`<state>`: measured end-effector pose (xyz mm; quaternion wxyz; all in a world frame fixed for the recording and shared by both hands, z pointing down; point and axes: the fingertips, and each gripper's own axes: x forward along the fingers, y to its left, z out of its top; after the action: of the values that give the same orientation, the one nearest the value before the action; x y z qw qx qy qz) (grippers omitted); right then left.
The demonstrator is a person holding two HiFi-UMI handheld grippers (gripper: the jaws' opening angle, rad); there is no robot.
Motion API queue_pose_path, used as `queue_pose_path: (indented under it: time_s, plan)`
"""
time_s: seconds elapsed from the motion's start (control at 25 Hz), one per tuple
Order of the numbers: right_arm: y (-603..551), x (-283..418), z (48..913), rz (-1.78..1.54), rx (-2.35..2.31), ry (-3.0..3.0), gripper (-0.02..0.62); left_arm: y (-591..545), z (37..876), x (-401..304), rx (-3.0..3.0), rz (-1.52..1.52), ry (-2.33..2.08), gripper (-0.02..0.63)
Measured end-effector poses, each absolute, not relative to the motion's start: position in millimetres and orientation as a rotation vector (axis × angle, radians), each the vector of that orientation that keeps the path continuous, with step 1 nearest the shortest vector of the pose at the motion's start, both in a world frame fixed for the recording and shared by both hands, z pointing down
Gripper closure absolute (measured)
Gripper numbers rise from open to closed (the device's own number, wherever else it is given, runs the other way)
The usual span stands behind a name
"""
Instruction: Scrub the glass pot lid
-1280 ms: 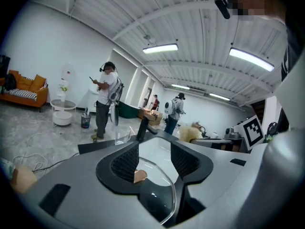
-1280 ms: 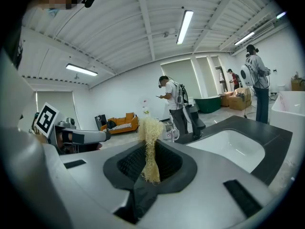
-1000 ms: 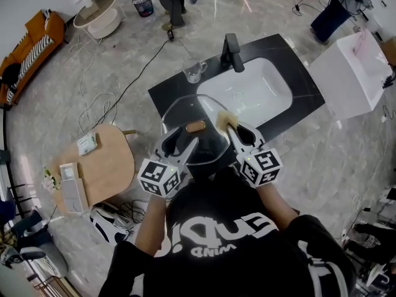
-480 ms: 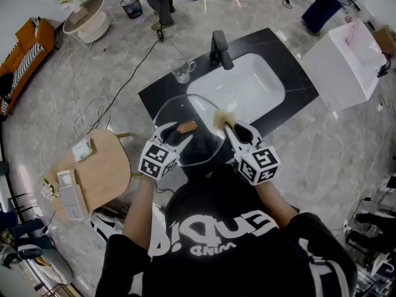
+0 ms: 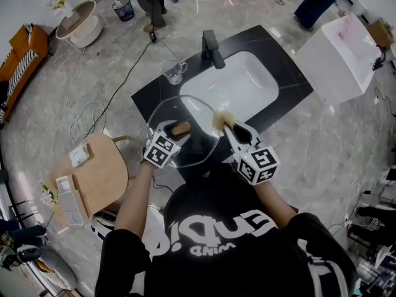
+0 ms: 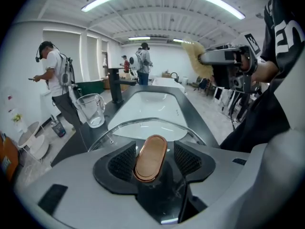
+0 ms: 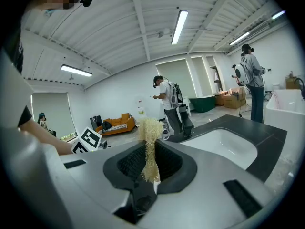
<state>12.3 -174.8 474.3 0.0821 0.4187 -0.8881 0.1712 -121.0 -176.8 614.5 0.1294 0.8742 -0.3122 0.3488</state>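
The round glass pot lid (image 5: 197, 142) hangs over the counter's front edge, its copper-brown knob (image 5: 180, 129) facing up. My left gripper (image 5: 173, 132) is shut on that knob (image 6: 150, 157), which stands between the ribbed pads, with the lid's glass rim (image 6: 143, 126) curving beyond them. My right gripper (image 5: 228, 129) is shut on a pale straw-coloured fibre scrubber (image 5: 221, 119) just past the lid's right edge. In the right gripper view the scrubber (image 7: 149, 147) sticks up from between the jaws of the right gripper (image 7: 150, 165). The left gripper view shows the right gripper (image 6: 228, 61) raised at upper right.
A black counter (image 5: 154, 91) holds a white sink (image 5: 238, 85) with a black faucet (image 5: 211, 48). A clear glass mug (image 5: 173, 72) stands left of the faucet. A wooden stool (image 5: 99, 169) is at the left. People stand in the room behind.
My left gripper has moved forward from the lid's near rim onto the knob and has shut on it. The right gripper and scrubber have stayed beside the lid.
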Motion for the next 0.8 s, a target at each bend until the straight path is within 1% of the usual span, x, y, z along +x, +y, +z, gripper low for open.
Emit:
queue_pose_path:
  time_s: [0.2,0.44,0.8]
  plan:
    - [-173,20,476,0.519,1.281,-2.643,0.551,-186,621,-119,2.558,1.059,-0.877,0.361]
    - [-173,29,474,0.527,1.305,-2.634,0.551,-182,634,-118,2.547,1.241,-0.753,0.362]
    - [-173,36,476,0.534,1.323,-2.622,0.551,-182,644,-113,2.552,1.275,-0.699,0.372]
